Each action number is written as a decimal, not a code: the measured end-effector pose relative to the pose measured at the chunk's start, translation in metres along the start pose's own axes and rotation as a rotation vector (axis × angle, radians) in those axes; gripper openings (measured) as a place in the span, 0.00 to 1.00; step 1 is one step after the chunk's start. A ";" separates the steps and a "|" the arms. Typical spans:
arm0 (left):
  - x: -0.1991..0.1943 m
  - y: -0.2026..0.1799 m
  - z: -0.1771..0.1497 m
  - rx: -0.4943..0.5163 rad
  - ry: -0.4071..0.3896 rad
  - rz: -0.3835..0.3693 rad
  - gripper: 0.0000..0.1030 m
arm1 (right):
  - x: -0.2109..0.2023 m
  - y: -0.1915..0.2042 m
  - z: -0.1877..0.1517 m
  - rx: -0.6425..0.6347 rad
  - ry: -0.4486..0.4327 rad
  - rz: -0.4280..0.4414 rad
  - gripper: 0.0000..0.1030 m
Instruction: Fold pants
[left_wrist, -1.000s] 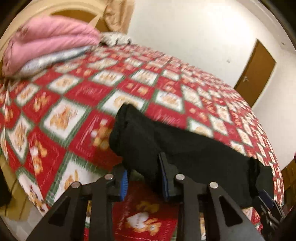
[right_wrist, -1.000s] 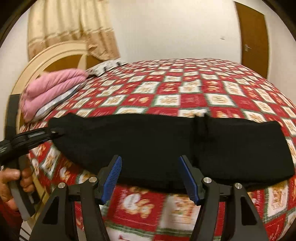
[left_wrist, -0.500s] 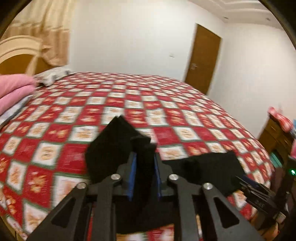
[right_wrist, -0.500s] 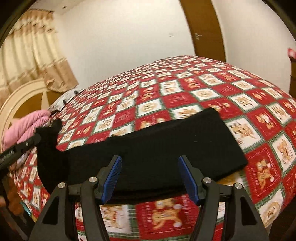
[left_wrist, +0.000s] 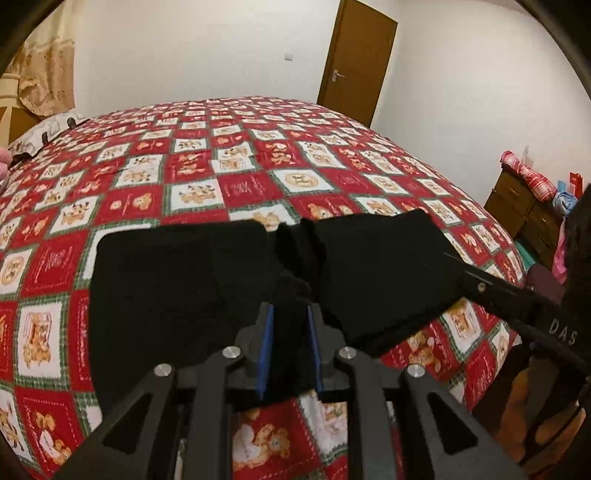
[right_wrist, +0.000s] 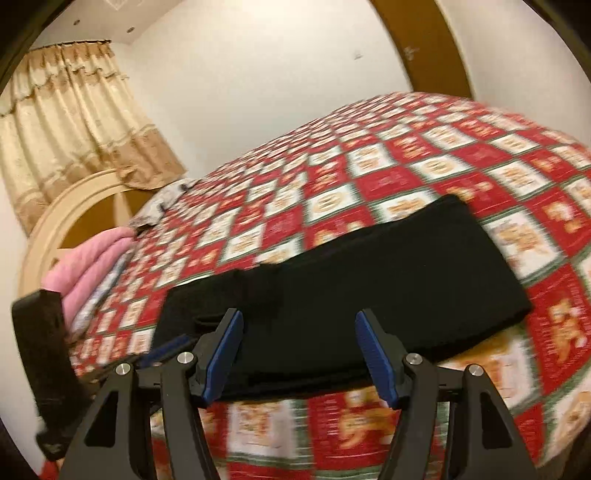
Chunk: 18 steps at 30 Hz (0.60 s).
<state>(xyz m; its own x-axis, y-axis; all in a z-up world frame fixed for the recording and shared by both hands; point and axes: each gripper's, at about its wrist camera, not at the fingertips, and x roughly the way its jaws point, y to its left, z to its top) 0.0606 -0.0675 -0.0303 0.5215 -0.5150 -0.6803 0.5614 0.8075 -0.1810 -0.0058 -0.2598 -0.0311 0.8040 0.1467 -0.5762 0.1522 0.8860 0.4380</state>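
Note:
Black pants (left_wrist: 184, 288) lie across the near edge of a bed with a red checked teddy-bear quilt (left_wrist: 229, 155). One end is folded over the rest, leaving a bunched ridge in the middle. My left gripper (left_wrist: 289, 314) has its blue pads on a fold of that cloth, and its jaws are opening slightly. In the right wrist view the pants (right_wrist: 388, 280) are a doubled black band. My right gripper (right_wrist: 299, 325) hovers open over their near edge and grips nothing. Its dark finger (left_wrist: 498, 291) reaches in from the right in the left wrist view.
Pink folded blankets (right_wrist: 88, 266) lie by the cream headboard (right_wrist: 74, 206) at the bed's left end. A brown door (left_wrist: 354, 62) is in the far wall. A wooden dresser (left_wrist: 524, 210) with clothes stands right of the bed.
My left gripper shut on the pants' left end and carried it rightward over the rest, so the pants now lie doubled. The right gripper rolled and stayed open.

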 end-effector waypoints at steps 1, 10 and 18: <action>-0.003 0.001 -0.002 0.005 0.001 0.003 0.28 | 0.004 0.003 0.001 0.006 0.015 0.034 0.63; -0.046 0.044 -0.012 -0.025 -0.080 0.195 0.52 | 0.048 0.031 -0.007 0.034 0.141 0.207 0.63; -0.054 0.075 -0.010 -0.088 -0.098 0.261 0.52 | 0.067 0.054 -0.033 0.003 0.226 0.233 0.63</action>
<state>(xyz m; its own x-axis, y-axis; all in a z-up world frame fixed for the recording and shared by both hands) 0.0680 0.0240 -0.0140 0.7028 -0.3082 -0.6412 0.3440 0.9361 -0.0729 0.0375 -0.1879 -0.0690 0.6695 0.4400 -0.5985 -0.0191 0.8157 0.5782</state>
